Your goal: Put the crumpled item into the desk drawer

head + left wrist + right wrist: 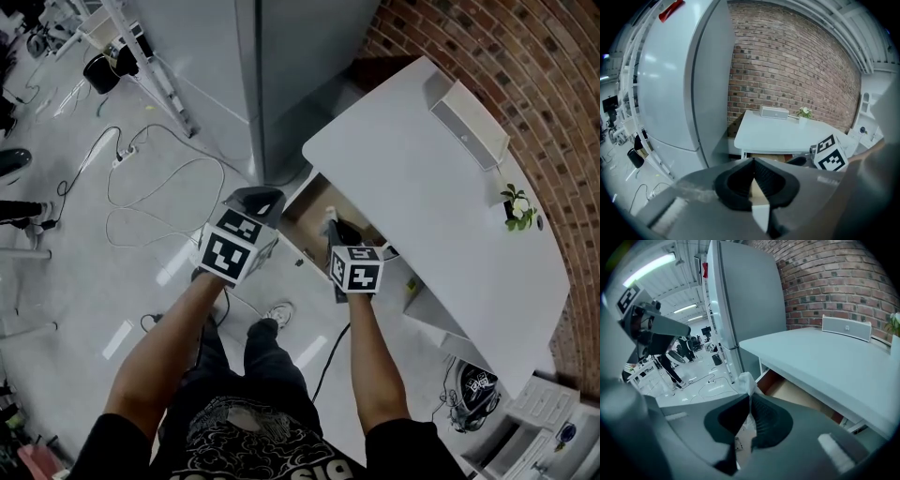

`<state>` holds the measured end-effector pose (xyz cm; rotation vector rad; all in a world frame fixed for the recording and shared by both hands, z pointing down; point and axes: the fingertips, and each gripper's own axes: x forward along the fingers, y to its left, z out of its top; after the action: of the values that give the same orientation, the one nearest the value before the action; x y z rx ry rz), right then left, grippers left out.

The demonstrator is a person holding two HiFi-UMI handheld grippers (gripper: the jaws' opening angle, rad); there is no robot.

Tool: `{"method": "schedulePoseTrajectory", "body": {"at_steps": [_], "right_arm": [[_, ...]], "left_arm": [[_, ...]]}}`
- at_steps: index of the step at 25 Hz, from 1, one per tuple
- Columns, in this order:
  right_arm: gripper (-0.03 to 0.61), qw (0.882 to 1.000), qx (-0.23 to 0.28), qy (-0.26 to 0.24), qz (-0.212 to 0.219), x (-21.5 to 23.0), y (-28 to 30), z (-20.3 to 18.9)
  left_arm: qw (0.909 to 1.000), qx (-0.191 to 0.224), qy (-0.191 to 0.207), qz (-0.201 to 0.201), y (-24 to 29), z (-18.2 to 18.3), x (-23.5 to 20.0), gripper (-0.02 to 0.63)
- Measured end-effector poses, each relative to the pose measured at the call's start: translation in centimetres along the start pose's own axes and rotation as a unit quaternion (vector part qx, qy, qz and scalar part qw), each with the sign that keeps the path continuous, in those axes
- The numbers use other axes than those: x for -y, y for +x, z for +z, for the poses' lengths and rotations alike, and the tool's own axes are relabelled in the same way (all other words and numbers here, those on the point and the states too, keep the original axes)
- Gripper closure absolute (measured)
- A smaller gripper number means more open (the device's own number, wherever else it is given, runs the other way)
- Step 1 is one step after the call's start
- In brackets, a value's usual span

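Here, crumpled item point(744, 382) pinched lengthwise by right gripper point(750, 398), tip toward drawer point(799, 397); left gripper point(753, 162) pressed together.

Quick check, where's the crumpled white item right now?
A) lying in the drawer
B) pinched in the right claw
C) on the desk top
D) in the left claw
B: the right gripper view shows the white crumpled item pinched between the closed jaws of the right claw, with the open brown-lined desk drawer beyond it; the left claw is shut on nothing.
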<state>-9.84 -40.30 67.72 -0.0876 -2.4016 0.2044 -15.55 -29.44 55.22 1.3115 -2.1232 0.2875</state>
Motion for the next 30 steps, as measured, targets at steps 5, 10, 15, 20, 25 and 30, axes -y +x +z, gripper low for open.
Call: {"method": "schedulePoseTrajectory", "body": {"at_steps": [5,10,15,20,25,30], "right_arm": [[0.558,1.0,-0.009,-0.006,0.007,0.1,2.5,-1.5],[0.558,1.0,-0.015,-0.009,0.014,-0.7,4.4,-2.8],[0.558,1.0,-0.027,-0.008,0.009,-0.2,5.9,-4.2],[0.557,0.999,-0.038,-0.004,0.005,0.6,6.6,-5.1],[0.538,0.999,-0.04,0.001,0.012,0.6,6.8,-5.7],[0.489,0.999,-0.042,0.001,0.016,0.4,6.7,-5.7]], "left_arm": [[0.9998,-0.016,-0.01,0.006,0.9,-1.5,-0.5,0.615],[0.9993,-0.031,-0.019,0.005,2.2,-3.4,-0.7,0.615],[0.9988,-0.044,-0.02,-0.004,3.8,-4.9,-0.2,0.615],[0.9987,-0.046,-0.019,-0.009,4.6,-5.4,0.0,0.615],[0.9985,-0.05,-0.021,-0.008,4.8,-6.0,-0.4,0.615],[0.9985,-0.051,-0.02,-0.007,4.7,-6.1,-0.4,0.615]]}}
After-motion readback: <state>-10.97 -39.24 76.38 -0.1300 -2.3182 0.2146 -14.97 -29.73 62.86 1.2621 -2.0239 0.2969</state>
